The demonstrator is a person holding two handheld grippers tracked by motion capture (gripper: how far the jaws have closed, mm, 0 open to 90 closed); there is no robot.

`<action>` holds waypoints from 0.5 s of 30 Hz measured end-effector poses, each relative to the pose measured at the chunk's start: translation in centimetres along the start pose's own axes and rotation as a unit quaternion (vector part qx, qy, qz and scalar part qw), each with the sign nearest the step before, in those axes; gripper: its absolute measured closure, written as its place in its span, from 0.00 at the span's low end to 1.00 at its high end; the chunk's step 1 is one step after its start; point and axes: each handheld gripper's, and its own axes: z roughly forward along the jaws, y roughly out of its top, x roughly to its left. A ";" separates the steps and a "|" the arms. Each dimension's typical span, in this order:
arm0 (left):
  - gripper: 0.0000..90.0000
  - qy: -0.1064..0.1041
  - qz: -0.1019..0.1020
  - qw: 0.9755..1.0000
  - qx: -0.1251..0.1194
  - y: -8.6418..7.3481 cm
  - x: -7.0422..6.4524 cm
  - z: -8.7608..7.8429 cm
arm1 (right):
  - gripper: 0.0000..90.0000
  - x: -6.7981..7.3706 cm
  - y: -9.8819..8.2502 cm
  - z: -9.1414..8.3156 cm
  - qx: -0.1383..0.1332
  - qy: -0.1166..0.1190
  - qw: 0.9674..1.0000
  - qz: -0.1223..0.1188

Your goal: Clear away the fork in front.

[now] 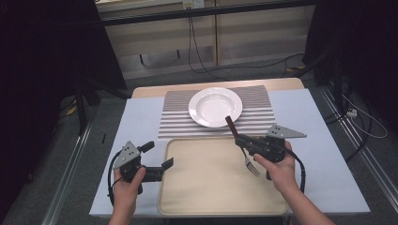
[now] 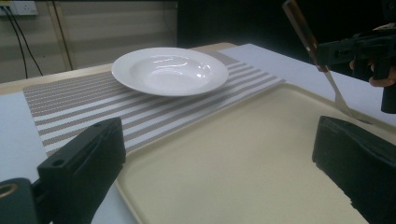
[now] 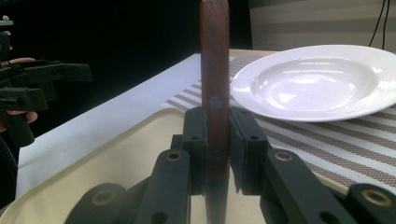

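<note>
A fork [image 1: 244,150] with a dark wooden handle [image 3: 215,70] hangs above the right part of the beige tray [image 1: 206,192], tines down. My right gripper [image 1: 241,140] is shut on that handle, and in the right gripper view both pads press its sides. The fork [image 2: 312,46] and the right gripper [image 2: 327,52] also appear at the upper right of the left gripper view. My left gripper [image 1: 157,158] stands open at the tray's left edge, nothing between its jaws. A white deep plate [image 1: 215,107] rests on the striped placemat [image 1: 253,119] behind the tray.
A pale blue cloth [image 1: 305,140] covers the table around the tray and placemat. Cables [image 1: 197,51] run across the floor beyond the table's far edge. Dark stands flank both sides.
</note>
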 end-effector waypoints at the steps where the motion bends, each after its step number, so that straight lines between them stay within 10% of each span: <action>1: 0.03 -0.002 -0.004 1.000 0.000 0.2 -0.1 0.1 | 0.87 0.1 0.0 0.1 0.001 0.001 1.000 0.000; 15: 0.03 -0.021 -0.006 1.000 -0.004 1.7 -1.0 1.9 | 0.87 1.3 -0.2 1.2 0.002 0.023 1.000 -0.006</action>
